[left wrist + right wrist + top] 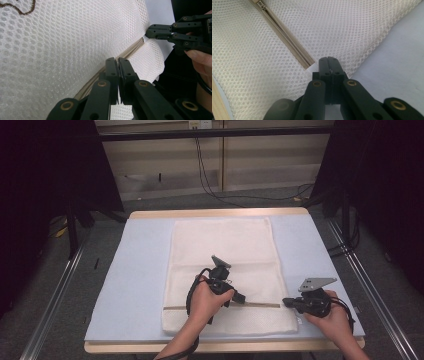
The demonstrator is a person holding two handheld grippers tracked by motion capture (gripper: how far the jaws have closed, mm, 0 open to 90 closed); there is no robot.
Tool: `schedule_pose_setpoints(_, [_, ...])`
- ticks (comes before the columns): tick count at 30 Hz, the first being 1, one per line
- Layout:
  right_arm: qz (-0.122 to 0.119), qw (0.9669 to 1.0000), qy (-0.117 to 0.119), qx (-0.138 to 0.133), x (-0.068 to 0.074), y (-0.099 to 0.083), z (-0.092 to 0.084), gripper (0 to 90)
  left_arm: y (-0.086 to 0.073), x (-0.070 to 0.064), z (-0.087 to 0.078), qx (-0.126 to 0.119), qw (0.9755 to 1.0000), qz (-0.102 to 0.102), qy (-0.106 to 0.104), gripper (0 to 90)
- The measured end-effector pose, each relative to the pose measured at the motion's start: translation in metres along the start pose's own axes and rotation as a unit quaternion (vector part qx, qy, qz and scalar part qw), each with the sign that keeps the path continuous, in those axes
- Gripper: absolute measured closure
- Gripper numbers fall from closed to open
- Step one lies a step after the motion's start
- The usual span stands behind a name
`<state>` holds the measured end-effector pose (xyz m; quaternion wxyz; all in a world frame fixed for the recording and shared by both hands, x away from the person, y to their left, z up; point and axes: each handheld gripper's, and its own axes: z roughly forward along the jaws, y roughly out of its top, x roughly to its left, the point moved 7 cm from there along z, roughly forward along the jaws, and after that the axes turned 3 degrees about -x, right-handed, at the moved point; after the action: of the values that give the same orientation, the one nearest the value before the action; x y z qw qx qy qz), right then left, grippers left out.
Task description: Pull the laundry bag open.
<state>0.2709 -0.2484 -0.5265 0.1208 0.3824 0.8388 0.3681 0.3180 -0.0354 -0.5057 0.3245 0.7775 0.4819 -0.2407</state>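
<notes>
The white mesh bag (225, 270) lies flat on the table (130, 270). The right tool (286, 302) pinches the zip's (255, 304) right end, holding it tight. The left tool (242, 297), pressed together, sits on the zip.

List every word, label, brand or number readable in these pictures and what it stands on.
None can be read.
The mesh bag carries a brown stitched squiggle at the frame edge, cut off and illegible.
The zipper and both grippers show no lettering.
</notes>
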Motion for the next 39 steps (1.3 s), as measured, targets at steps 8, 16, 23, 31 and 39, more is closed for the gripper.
schedule_pose_setpoints(8, [-0.001,1.0000,0.000,0.000,0.000,0.000,0.000,90.0,-0.001,0.002,-0.002,0.000,1.0000,-0.001,0.000,87.3])
schedule_pose_setpoints(16, [0.000,1.0000,0.001,0.000,0.000,0.000,0.000,90.0,-0.003,0.007,-0.009,-0.003,1.0000,-0.003,0.007,87.3])
schedule_pose_setpoints(23, [-0.001,1.0000,0.005,0.001,0.000,0.000,0.000,90.0,-0.005,0.008,-0.012,-0.002,1.0000,-0.003,-0.001,87.3])
schedule_pose_setpoints(31, [0.003,1.0000,0.005,-0.001,0.000,0.000,0.000,90.0,-0.007,0.014,-0.020,-0.005,0.9999,-0.010,0.001,87.3])
schedule_pose_setpoints(39, [-0.001,1.0000,0.004,0.001,0.000,0.000,0.000,90.0,-0.007,0.013,-0.021,-0.004,1.0000,-0.008,-0.001,87.3])
